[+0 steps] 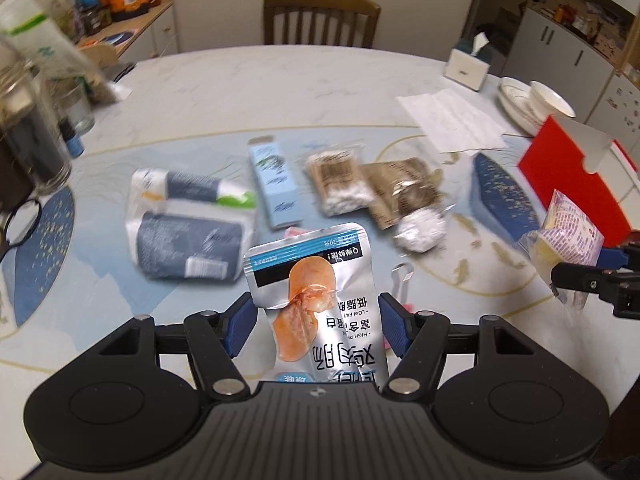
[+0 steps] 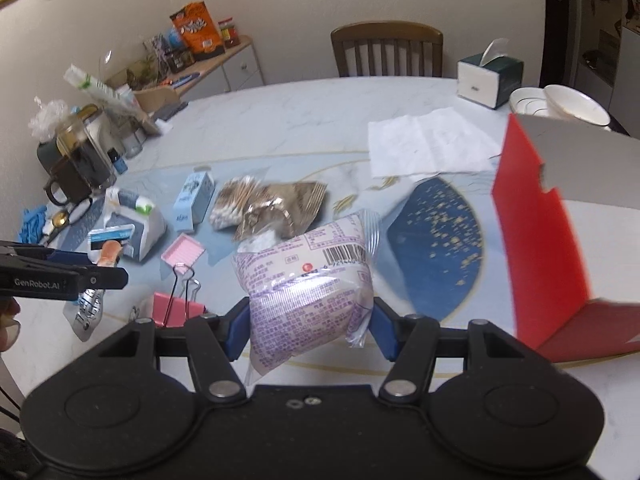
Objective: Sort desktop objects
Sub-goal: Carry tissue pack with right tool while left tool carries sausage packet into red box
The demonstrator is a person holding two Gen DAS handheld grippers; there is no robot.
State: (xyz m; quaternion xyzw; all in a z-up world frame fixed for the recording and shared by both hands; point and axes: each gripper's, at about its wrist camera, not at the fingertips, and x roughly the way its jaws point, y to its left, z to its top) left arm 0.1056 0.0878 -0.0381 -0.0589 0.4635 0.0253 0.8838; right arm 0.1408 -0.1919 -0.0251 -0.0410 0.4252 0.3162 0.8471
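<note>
a silver chicken-sausage pouch (image 1: 316, 300) is pinched upright by the left gripper (image 1: 316, 326); the purple-printed snack bag (image 2: 310, 292) is clamped in the right gripper (image 2: 310, 330), nearer the red box (image 2: 540, 248) to its right.

L wrist cam: sits behind left gripper (image 1: 316, 320), looks fwd and down over table (image 1: 280, 92), close.
R wrist cam: same behind right gripper (image 2: 310, 326).
Shared: chair (image 1: 320, 16), tissue box (image 1: 468, 66), red box (image 1: 576, 172).
</note>
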